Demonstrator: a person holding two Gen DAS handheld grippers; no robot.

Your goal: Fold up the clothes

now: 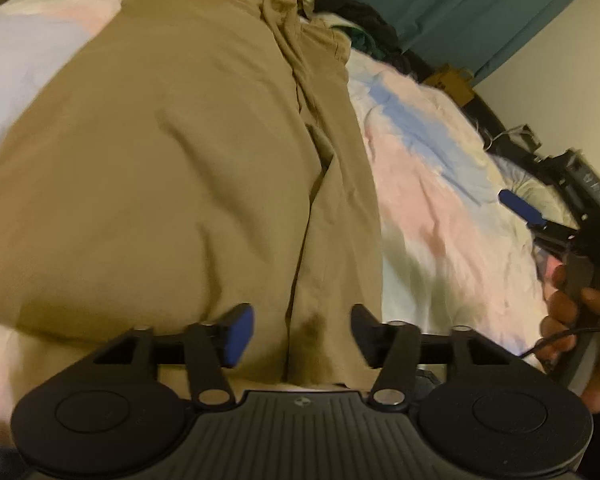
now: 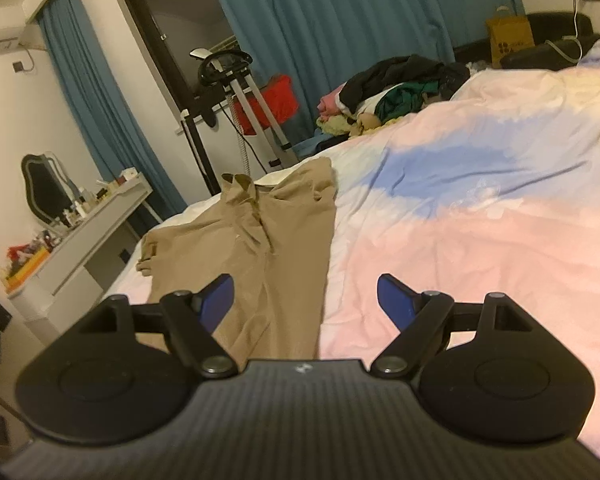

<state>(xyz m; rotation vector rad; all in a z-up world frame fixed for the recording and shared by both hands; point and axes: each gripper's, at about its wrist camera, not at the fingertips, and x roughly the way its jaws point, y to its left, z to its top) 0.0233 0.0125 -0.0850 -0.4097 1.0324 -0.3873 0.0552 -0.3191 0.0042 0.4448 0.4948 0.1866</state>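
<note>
Left tool (image 1: 302, 332) gapes above blurred khaki trousers (image 1: 172, 152).

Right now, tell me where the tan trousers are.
The tan trousers lie flat on the pastel bedspread, left of centre in the right wrist view, near the bed's edge toward the white desk.

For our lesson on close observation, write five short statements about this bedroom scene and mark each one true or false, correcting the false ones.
1. The tan trousers lie on the bed. True.
2. The left claw grips the trousers. False: its jaws stand open, gripping nothing.
3. The curtains are red. False: they are teal.
4. A pile of clothes sits at the bed's far side. True.
5. The right claw is shut. False: it is open.
</note>
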